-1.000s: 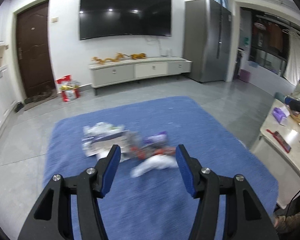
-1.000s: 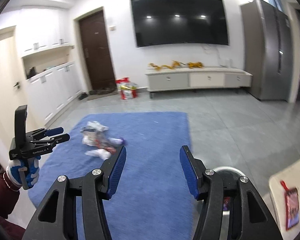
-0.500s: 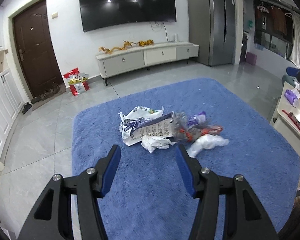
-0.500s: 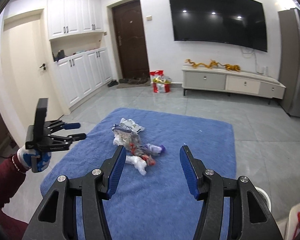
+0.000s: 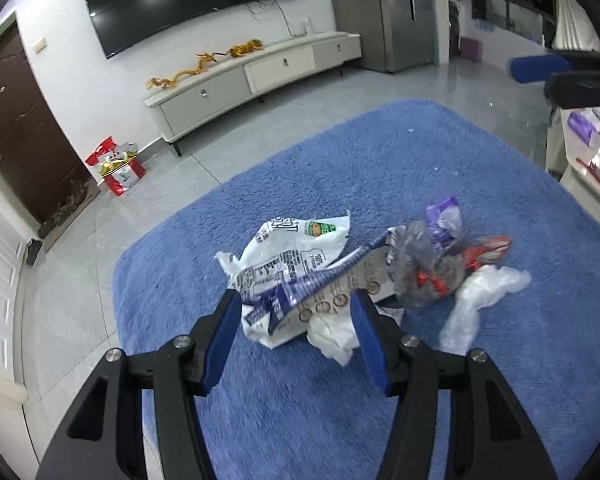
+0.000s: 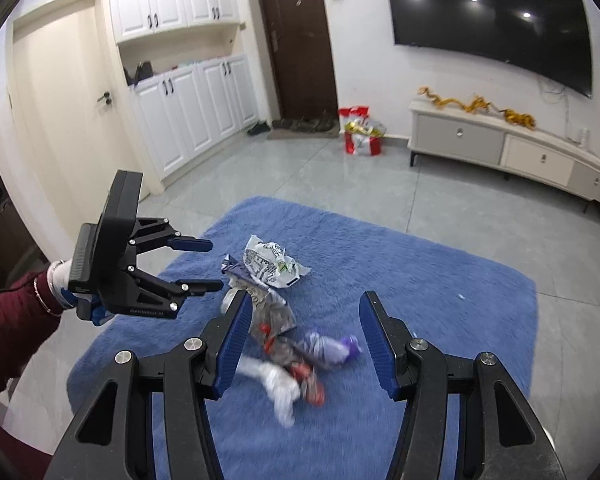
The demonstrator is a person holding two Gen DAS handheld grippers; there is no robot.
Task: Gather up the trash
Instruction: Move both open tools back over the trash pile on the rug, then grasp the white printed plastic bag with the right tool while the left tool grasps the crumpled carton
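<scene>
A pile of trash lies on the blue rug (image 5: 440,168): a white printed wrapper (image 5: 296,248), a purple-and-white carton (image 5: 320,292), a clear crumpled bag with red bits (image 5: 432,272), a purple wrapper (image 5: 444,216) and white tissue (image 5: 484,292). My left gripper (image 5: 296,320) is open, just short of the carton. My right gripper (image 6: 304,328) is open above the pile (image 6: 284,320), over the purple wrapper (image 6: 336,350) and tissue (image 6: 280,388). The left gripper (image 6: 204,264) also shows in the right wrist view, left of the pile.
The rug (image 6: 420,264) lies on grey floor tiles. A TV cabinet (image 5: 256,76) and a red bag (image 5: 118,166) stand by the far wall. A low table (image 5: 592,168) is at the right edge. White cupboards (image 6: 196,108) line the left wall.
Both grippers have come closer to the trash pile and lower. The left gripper now reaches the carton. Both stay open.
</scene>
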